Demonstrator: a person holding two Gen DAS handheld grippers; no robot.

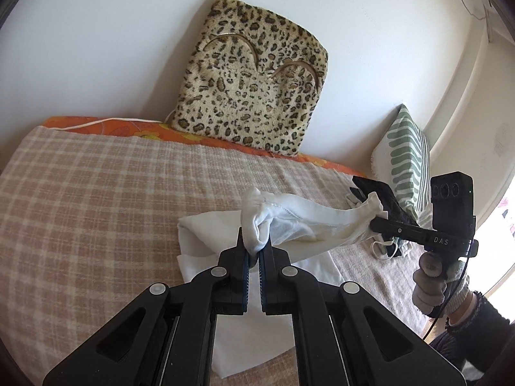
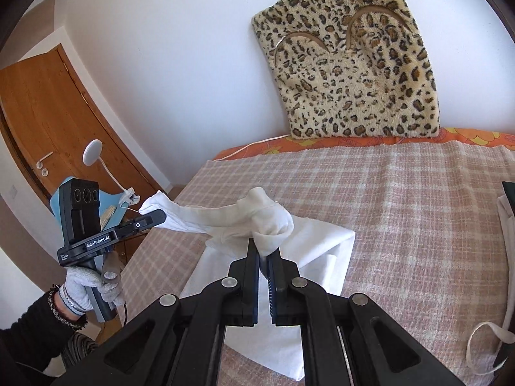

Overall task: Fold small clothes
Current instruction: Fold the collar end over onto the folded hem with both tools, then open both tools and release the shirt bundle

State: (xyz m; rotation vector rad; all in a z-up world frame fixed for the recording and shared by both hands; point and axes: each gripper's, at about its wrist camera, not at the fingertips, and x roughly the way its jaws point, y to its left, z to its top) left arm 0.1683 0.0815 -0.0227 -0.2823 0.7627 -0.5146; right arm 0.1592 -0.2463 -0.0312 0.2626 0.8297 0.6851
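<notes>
"GenRobot.AI" on the left gripper (image 2: 157, 218), "DAS" on the right gripper (image 1: 375, 223), both fingers clamped on one white garment (image 1: 305, 222).

We have open room over the checked bed cover (image 1: 96, 199) across the left half of the left wrist view. At top centre the leopard cushion (image 1: 251, 74) blocks the wall side, and the striped pillow (image 1: 408, 160) and a pile of small clothes (image 1: 386, 244) crowd the right. A white garment (image 1: 322, 218), stretched between both claws, bars the middle.
</notes>
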